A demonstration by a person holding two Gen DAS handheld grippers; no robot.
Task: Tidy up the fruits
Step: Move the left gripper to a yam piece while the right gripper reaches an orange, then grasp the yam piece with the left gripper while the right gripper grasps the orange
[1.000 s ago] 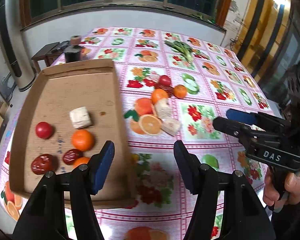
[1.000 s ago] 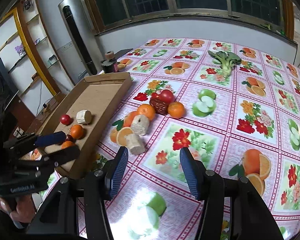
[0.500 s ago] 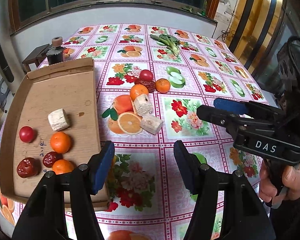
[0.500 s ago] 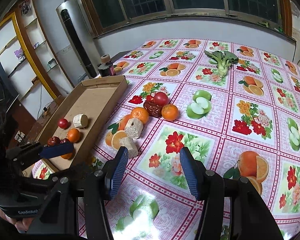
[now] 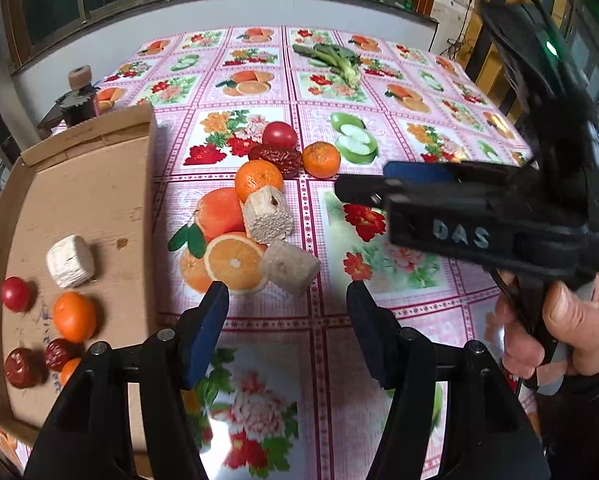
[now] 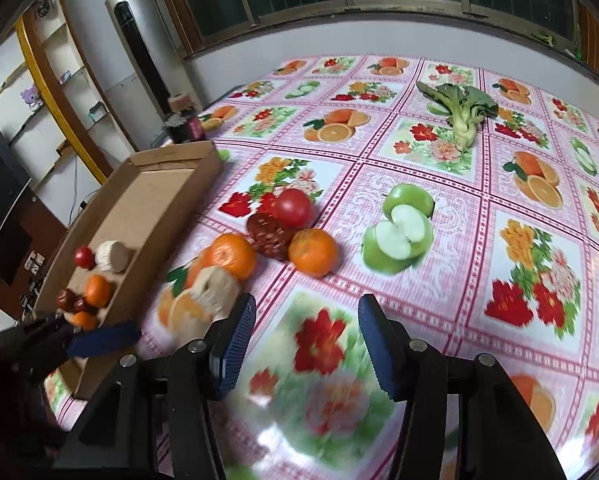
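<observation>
Both grippers, left (image 5: 287, 320) and right (image 6: 307, 332), have advanced, jaws open and empty, toward the light, rough cork-like block (image 5: 289, 266) just ahead, best gripped across its flat sides.

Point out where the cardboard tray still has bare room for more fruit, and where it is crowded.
The cardboard tray is bare across its far half, from the pale chunk up to the back wall. The near left corner is crowded: tomato, tangerine and red dates sit close together. A narrow strip along the right wall is also free.
</observation>
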